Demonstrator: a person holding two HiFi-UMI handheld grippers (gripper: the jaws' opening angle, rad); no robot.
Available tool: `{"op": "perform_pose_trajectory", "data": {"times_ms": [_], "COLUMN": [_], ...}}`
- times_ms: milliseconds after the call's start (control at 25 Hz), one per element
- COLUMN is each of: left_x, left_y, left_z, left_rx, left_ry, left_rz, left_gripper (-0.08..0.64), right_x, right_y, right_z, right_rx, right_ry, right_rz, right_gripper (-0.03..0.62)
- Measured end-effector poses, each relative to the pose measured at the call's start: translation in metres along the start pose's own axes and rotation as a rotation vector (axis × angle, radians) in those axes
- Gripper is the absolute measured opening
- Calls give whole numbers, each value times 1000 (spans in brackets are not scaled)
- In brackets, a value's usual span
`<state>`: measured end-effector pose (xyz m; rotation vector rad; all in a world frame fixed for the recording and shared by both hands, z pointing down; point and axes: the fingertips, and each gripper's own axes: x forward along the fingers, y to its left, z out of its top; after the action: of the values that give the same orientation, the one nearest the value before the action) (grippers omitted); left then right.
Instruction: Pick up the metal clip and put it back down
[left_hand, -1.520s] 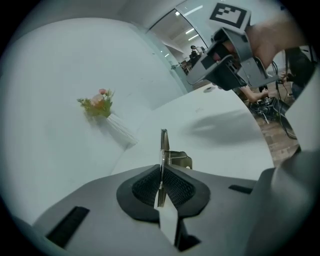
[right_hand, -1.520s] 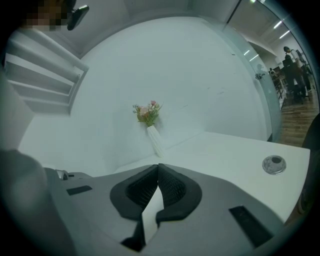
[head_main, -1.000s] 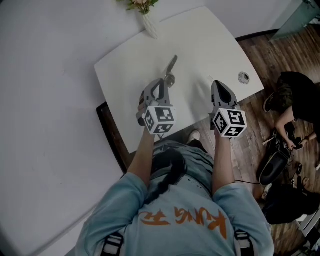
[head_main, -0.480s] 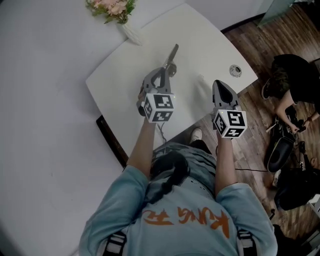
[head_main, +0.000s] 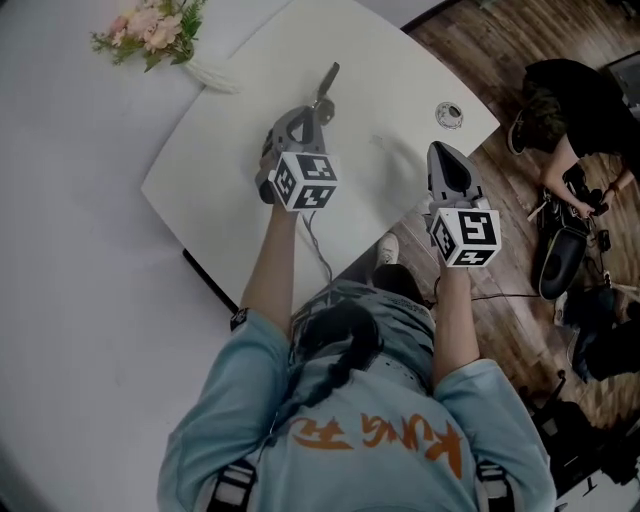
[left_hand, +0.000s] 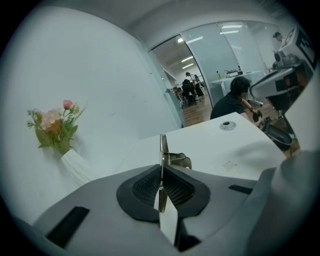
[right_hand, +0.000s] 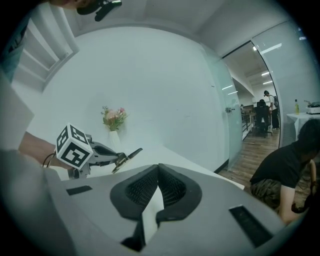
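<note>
A long metal clip (head_main: 326, 85) sticks out forward from my left gripper (head_main: 306, 114), which is shut on its handle end. In the left gripper view the clip (left_hand: 163, 150) stands edge-on between the black pads (left_hand: 147, 186), its spring part just beyond them, over the white table (left_hand: 210, 150). The right gripper view shows the clip (right_hand: 128, 154) held in the air above the table top. My right gripper (head_main: 443, 153) hovers over the table's near right edge, shut with nothing between its pads (right_hand: 142, 187).
A white vase with pink flowers (head_main: 152, 34) stands at the table's far left corner. A small round metal fitting (head_main: 449, 114) sits near the right corner. A person in black (head_main: 565, 100) crouches on the wooden floor to the right, among dark bags (head_main: 600, 330).
The head view has swung, so the table sits higher and further left in it. My left gripper has kept its hold on the clip and reached further out. The right gripper barely moved.
</note>
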<state>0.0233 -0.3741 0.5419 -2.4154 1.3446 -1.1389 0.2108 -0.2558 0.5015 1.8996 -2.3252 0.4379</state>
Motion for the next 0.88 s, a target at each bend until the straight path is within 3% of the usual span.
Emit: {"op": "perform_pose_trajectory", "data": {"times_ms": [400,680,880], "left_x": [48,52,53], "left_y": [-22,-39,-53], "left_z": [-19,-27,-36], "left_rx": [319,452,473], "left_ry": [82,128,164], "left_rz": [-54,-83,-122], "left_gripper": [38,41,55], "right_x": [1,-3,-10], "right_y": [-7,-6,-6], "right_z": [-27,-29,-19], "right_rx": [29,31,12], "right_ry": [37,42,33], "right_rz": [-54,-51,-48], "right_gripper": [14,13,13]}}
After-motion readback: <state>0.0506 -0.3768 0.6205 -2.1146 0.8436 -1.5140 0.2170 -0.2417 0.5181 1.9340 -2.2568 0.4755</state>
